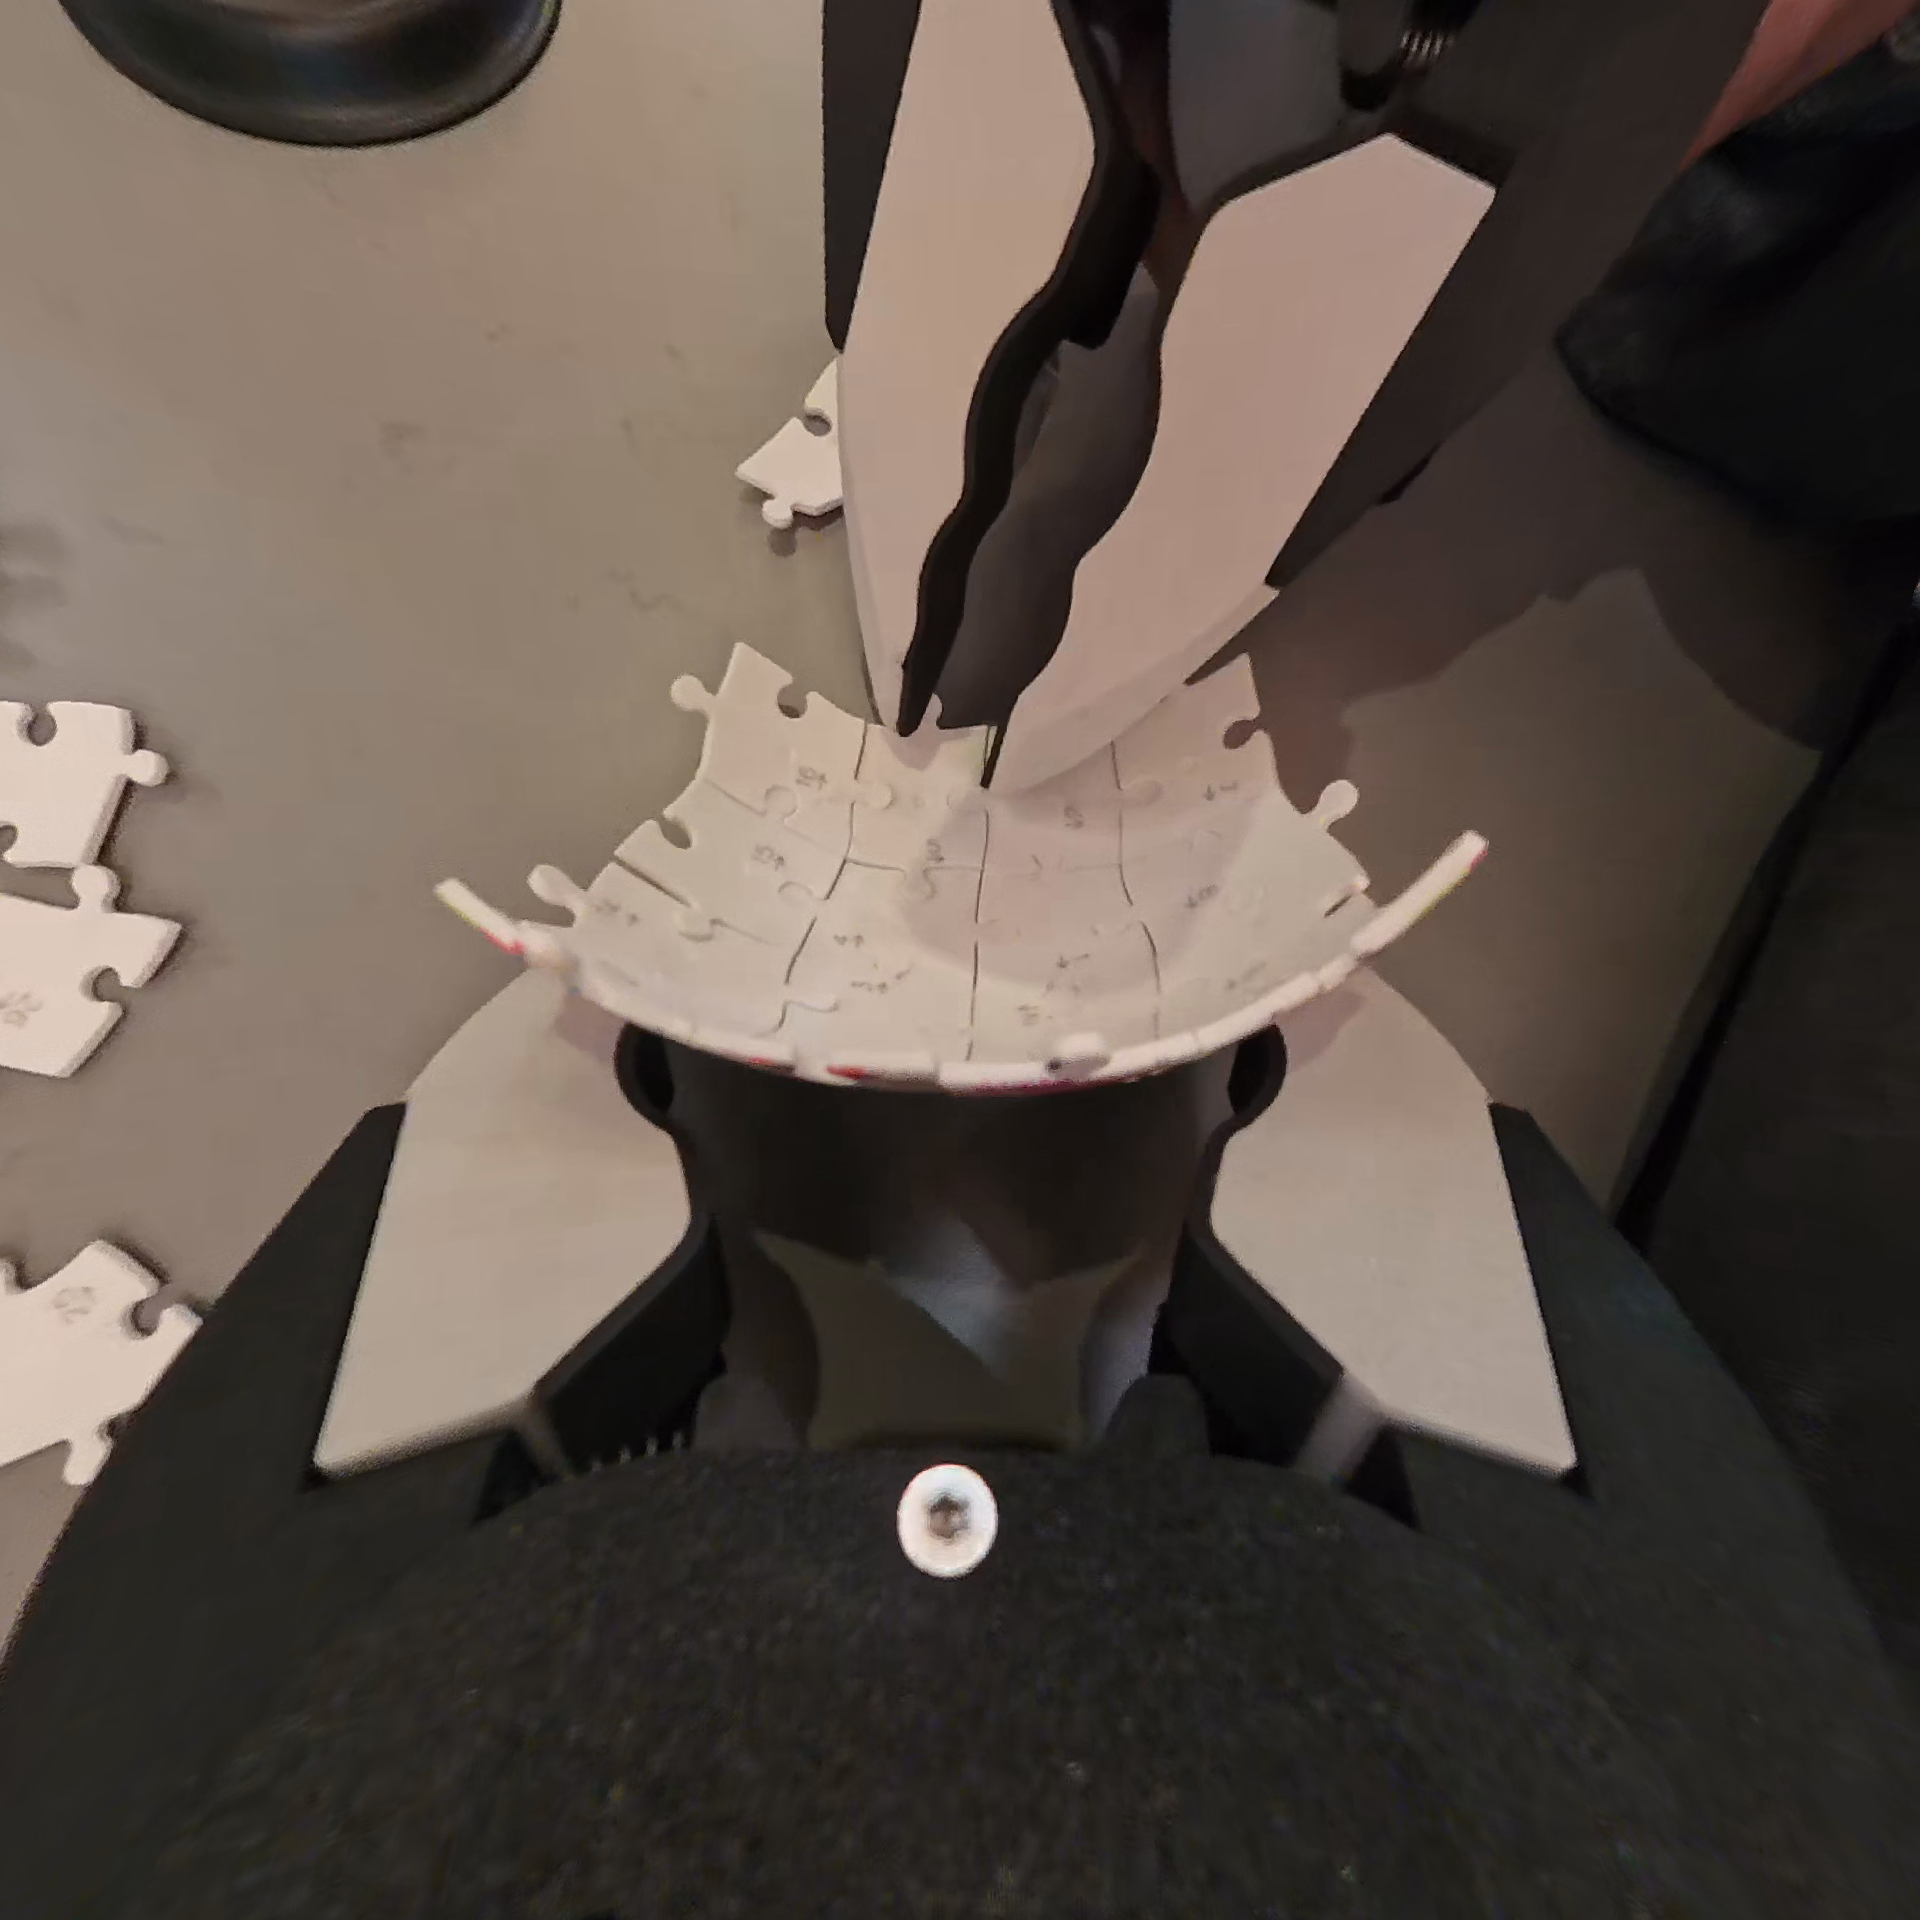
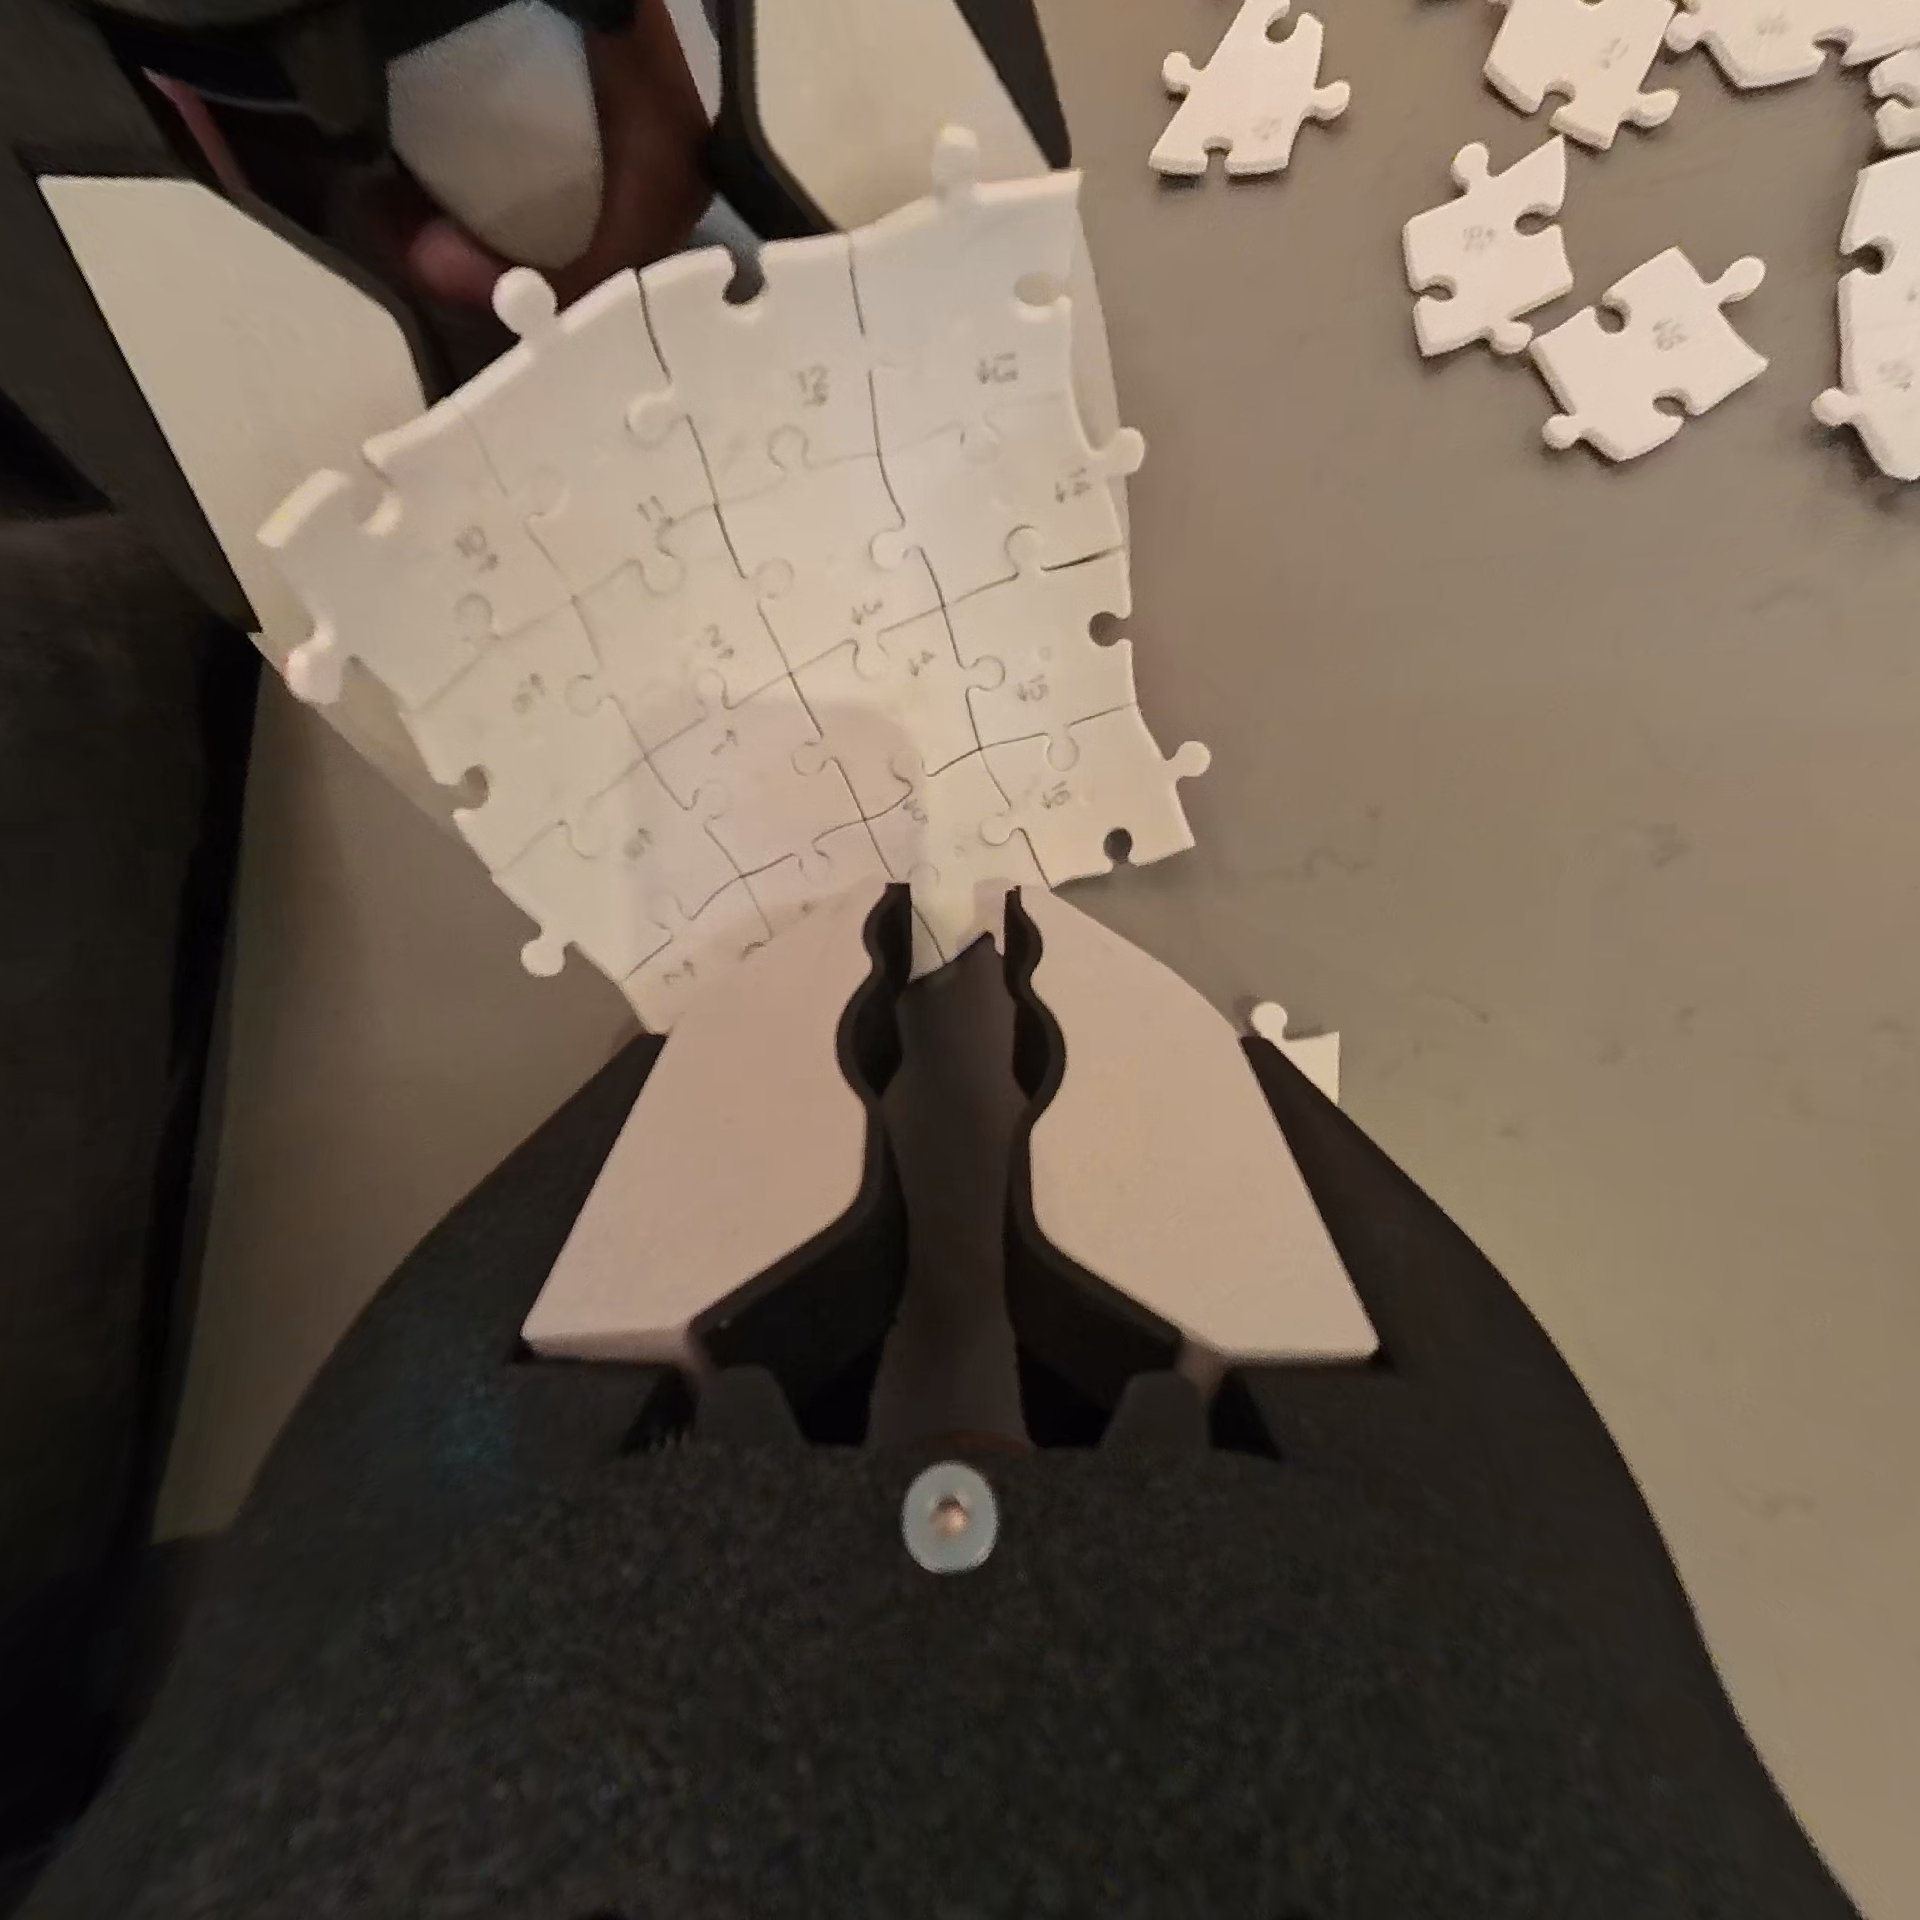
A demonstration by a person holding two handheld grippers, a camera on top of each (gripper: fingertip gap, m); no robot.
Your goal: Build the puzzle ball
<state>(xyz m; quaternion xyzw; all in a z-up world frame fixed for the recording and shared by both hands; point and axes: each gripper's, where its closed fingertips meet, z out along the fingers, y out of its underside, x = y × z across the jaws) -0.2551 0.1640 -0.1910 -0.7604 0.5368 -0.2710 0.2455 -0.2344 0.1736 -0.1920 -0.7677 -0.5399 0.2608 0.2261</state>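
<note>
The part-built puzzle ball is a curved white shell (image 1: 987, 935) of several joined pieces, hollow side up. It lies across my left gripper (image 1: 945, 997), whose jaws stand wide apart under it, with their tips hidden. Whether they press on the shell does not show. My right gripper (image 1: 951, 748) comes in from the far side and is shut on the shell's far edge. In the right wrist view the shell (image 2: 748, 582) fills the middle. My right gripper (image 2: 956, 904) pinches a piece at the shell's near rim. The left gripper's fingers (image 2: 156, 343) show behind the shell.
Loose white pieces lie on the grey table at the left (image 1: 62, 779) and one behind the right gripper (image 1: 790, 457). More lie at the top right (image 2: 1662, 353), one beside my right finger (image 2: 1299, 1039). A black round object (image 1: 312, 62) sits far left. A dark mass (image 1: 1766, 364) borders the right. Left and right tips are no more than a few centimetres apart.
</note>
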